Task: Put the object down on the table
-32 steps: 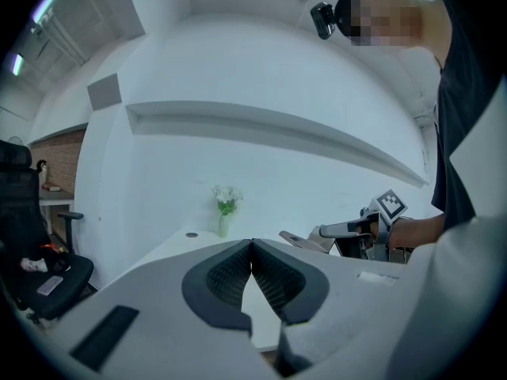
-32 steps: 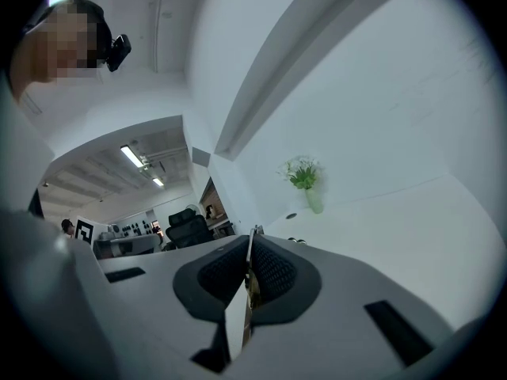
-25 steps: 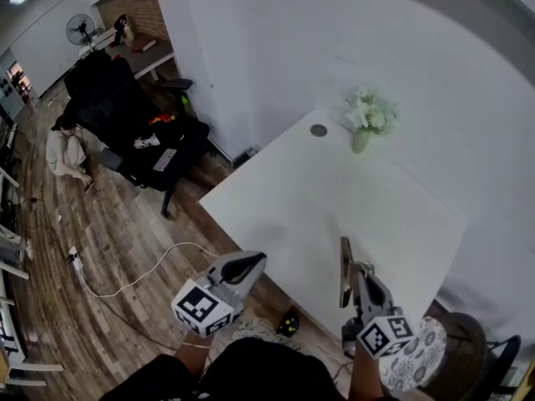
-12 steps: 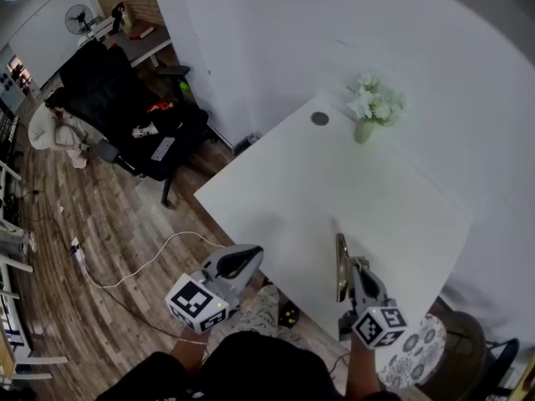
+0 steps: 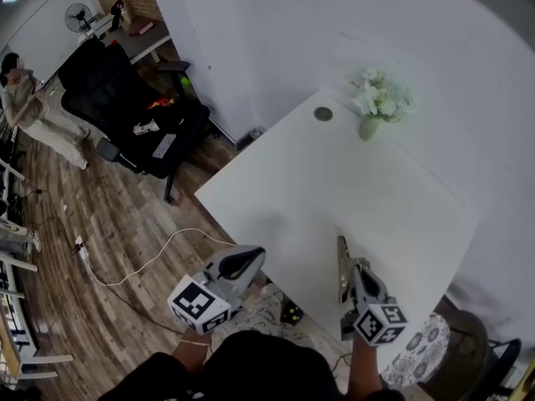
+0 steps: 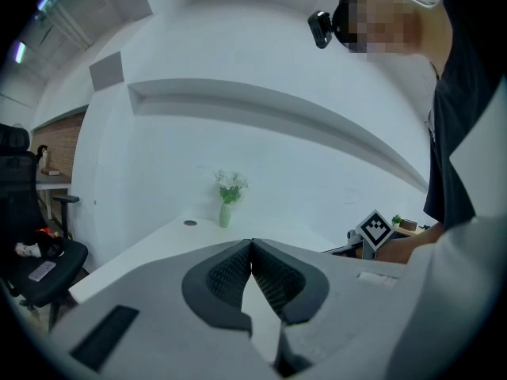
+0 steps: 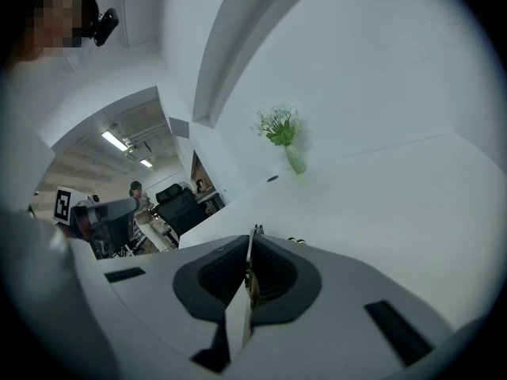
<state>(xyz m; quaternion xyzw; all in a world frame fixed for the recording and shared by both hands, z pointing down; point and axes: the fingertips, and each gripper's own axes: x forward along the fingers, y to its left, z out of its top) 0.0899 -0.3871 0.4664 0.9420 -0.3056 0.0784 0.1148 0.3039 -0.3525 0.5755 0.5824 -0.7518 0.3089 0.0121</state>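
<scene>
My right gripper (image 5: 345, 281) is shut on a thin flat object (image 5: 341, 260) that stands on edge, brownish, above the near edge of the white table (image 5: 334, 182). In the right gripper view the thin flat object (image 7: 251, 274) shows as a narrow strip pinched between the dark pads, at the right gripper (image 7: 251, 248). My left gripper (image 5: 242, 262) hangs off the table's near-left edge, over the floor. In its own view the left gripper (image 6: 252, 248) is shut with nothing between the pads.
A vase of white flowers (image 5: 372, 111) stands at the table's far side beside a small dark disc (image 5: 323, 114). A black office chair (image 5: 125, 115) and a white cable (image 5: 150, 266) are on the wooden floor to the left. A patterned stool (image 5: 422, 353) sits near right.
Both grippers stay almost where they were, the right one still clamped on the thin object. In the background a person has gone from crouching by the chair to standing further left.
</scene>
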